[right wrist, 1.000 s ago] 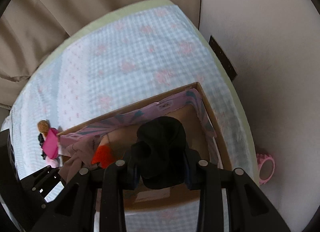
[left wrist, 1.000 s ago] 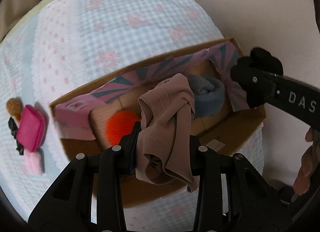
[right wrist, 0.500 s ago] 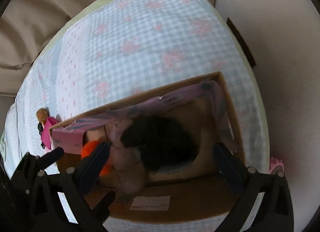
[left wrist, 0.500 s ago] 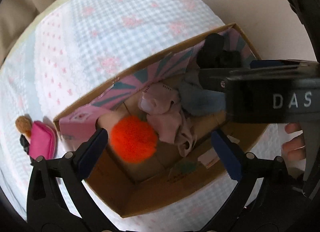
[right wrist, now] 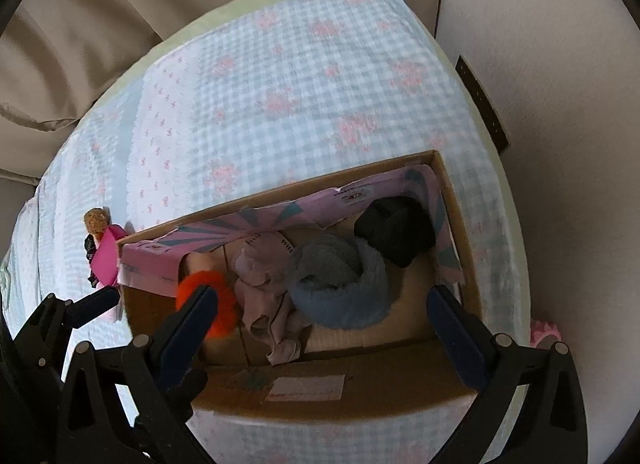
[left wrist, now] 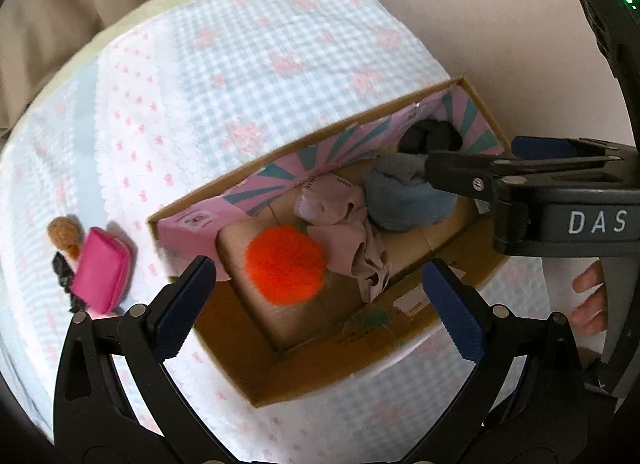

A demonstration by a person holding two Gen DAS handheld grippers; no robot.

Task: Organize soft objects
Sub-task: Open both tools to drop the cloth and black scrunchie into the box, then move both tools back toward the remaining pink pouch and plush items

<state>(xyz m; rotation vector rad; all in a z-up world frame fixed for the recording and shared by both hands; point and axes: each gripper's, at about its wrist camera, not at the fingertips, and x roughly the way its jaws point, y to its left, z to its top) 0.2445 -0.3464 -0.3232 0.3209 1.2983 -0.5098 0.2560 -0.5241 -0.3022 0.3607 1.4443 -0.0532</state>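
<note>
A blue-and-white checked cloth (right wrist: pixel 304 76) covered the bed, beige curtains behind. The cardboard box (right wrist: pixel 456 200) sat at six o'clock in the right view, holding the orange pompom (left wrist: pixel 284 264), mauve garment (left wrist: pixel 348 240), blue roll (right wrist: pixel 340 284) and black roll (right wrist: pixel 396 232). Both the left tool (left wrist: pixel 316 304) and right tool (right wrist: pixel 324 328) hung over it, jaws spread wide, empty. Risk: the garment draped loosely; a descending pad could have snagged it. The pink pouch (left wrist: pixel 102 270), at nine o'clock outside the box, looked easily forgotten.

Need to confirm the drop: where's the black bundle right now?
The black bundle lies inside the cardboard box, in its far right corner in the right wrist view, just beyond the blue-grey roll.
</note>
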